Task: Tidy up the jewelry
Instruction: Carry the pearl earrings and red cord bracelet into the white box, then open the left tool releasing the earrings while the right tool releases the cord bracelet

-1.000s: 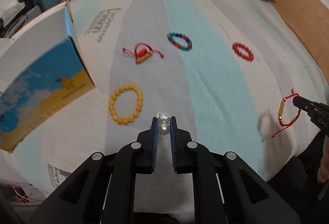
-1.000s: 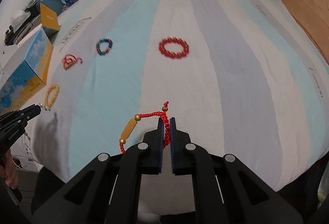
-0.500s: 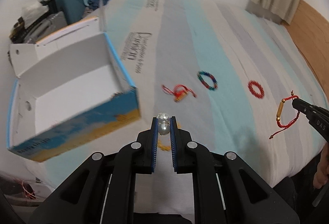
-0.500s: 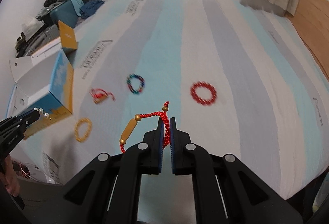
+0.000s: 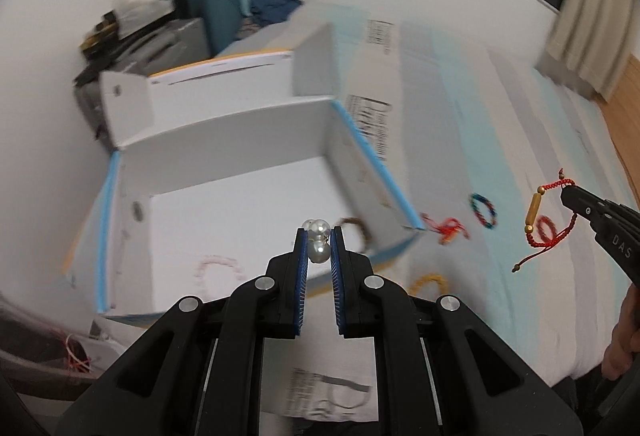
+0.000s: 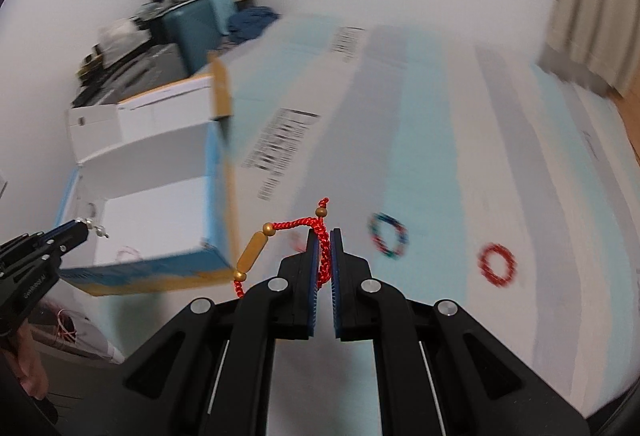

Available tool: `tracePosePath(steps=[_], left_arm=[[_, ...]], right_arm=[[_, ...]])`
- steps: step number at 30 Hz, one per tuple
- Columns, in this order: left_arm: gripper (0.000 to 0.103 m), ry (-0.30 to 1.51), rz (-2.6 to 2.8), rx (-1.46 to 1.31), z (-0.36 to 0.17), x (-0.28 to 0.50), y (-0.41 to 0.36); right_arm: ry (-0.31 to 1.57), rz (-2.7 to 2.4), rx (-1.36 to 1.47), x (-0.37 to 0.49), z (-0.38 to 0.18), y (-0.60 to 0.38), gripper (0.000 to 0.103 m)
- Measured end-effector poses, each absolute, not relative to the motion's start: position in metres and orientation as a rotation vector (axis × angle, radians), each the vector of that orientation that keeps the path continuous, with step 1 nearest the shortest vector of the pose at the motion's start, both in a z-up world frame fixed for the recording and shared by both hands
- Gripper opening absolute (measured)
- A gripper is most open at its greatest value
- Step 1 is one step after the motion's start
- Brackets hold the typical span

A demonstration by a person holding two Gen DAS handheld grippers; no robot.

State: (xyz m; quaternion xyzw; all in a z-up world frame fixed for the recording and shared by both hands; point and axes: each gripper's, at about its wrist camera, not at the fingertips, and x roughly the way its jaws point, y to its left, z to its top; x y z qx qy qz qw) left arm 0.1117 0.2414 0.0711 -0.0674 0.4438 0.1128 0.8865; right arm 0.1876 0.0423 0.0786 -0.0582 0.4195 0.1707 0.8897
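Note:
My left gripper (image 5: 319,236) is shut on a pearl piece (image 5: 319,244) and holds it over the open blue and white box (image 5: 120,171). A pink bracelet (image 5: 218,268) and a brown bracelet (image 5: 354,234) lie inside the box. My right gripper (image 6: 324,238) is shut on a red cord bracelet (image 6: 306,226) with a gold tube bead, held in the air to the right of the box (image 6: 216,155). It also shows in the left wrist view (image 5: 544,220). The left gripper shows in the right wrist view (image 6: 86,230).
On the striped bedspread (image 6: 440,163) lie a multicolour bead bracelet (image 6: 388,240), a red bead bracelet (image 6: 496,264), a red knotted cord bracelet (image 5: 446,230) and a yellow bead bracelet (image 5: 430,282). Suitcases and clutter (image 5: 192,3) stand beyond the box.
Both grippers have lifted and moved left towards the box. My left gripper now hangs over the box's open inside. Both grips are unchanged.

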Motion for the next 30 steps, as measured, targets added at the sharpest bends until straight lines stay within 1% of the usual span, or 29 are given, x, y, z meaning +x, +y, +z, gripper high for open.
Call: tracePosePath(steps=[5, 12, 21, 30], left_arm=[[0.010, 0.945, 0.302, -0.170, 0.065, 0.107, 0.287], [0.010, 1.018, 0.367, -0.251, 0.034, 0.108, 0.343], [0.010, 1.108, 0.417, -0.277, -0.012, 0.121, 0.374], [0.010, 1.194, 0.458, -0.273, -0.045, 0.140, 0.391]], right_arm=[[0.881, 0.455, -0.164, 0.191, 0.072, 0.116, 0.005], [0.938, 0.543, -0.219, 0.199, 0.035, 0.197, 0.005], [1.097, 0.529, -0.275, 0.222, -0.034, 0.235, 0.005], [1.173, 0.523, -0.332, 0.237, -0.062, 0.253, 0.006]])
